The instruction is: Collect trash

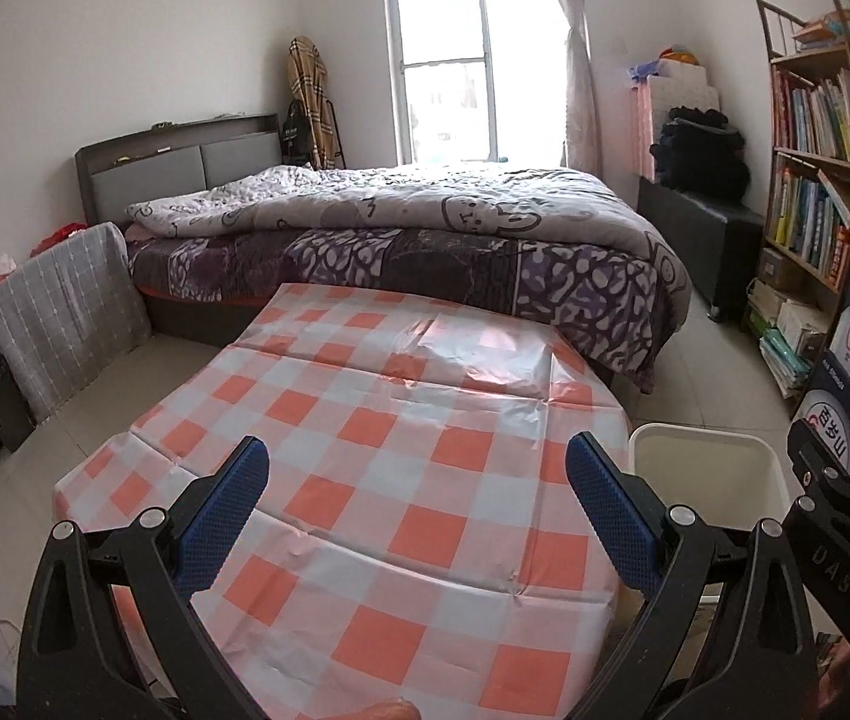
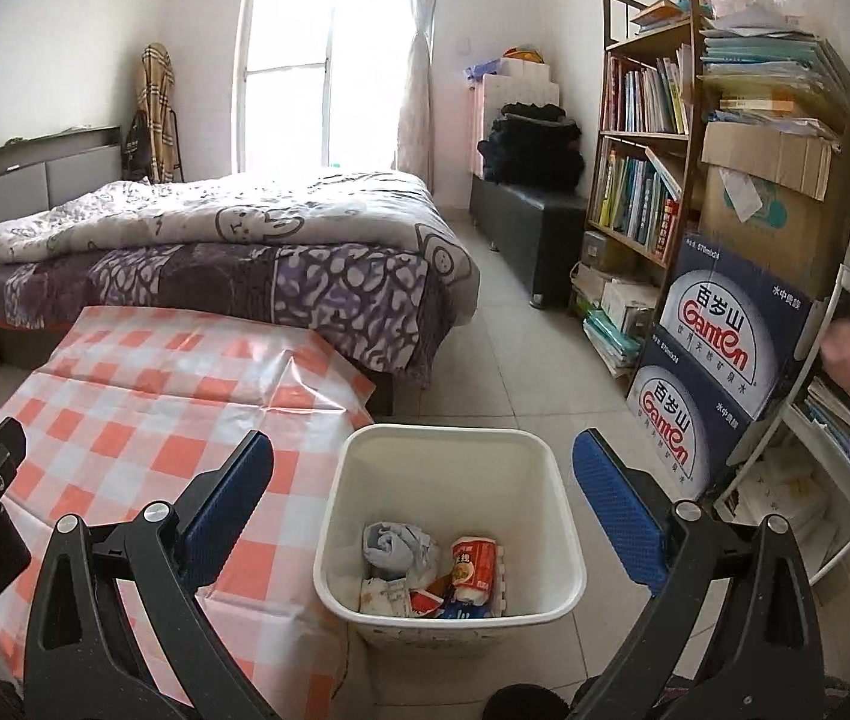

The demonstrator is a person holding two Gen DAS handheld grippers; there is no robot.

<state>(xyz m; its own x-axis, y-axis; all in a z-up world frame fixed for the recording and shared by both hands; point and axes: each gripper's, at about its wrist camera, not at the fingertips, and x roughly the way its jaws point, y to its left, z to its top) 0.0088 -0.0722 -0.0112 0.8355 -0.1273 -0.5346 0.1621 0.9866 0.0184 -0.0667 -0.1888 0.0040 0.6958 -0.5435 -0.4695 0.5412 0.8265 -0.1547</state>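
Note:
A white trash bin [image 2: 563, 534] stands on the floor right of the table; its rim also shows in the left wrist view [image 1: 707, 438]. Inside lie crumpled grey paper [image 2: 395, 546], a red snack wrapper [image 2: 474, 564] and other packets. My right gripper [image 2: 423, 480] is open and empty, above the bin. My left gripper [image 1: 417, 480] is open and empty, above the table with the orange-and-white checked cloth [image 1: 365, 420]. No trash shows on the cloth. The other gripper's body shows at the edge of each view.
A bed [image 1: 425, 228] stands behind the table. A bookshelf [image 2: 641, 162] and stacked Ganten boxes [image 2: 719, 348] line the right wall, with a black bench [image 2: 521, 222] beyond. A grey covered chair [image 1: 65, 312] stands left of the table.

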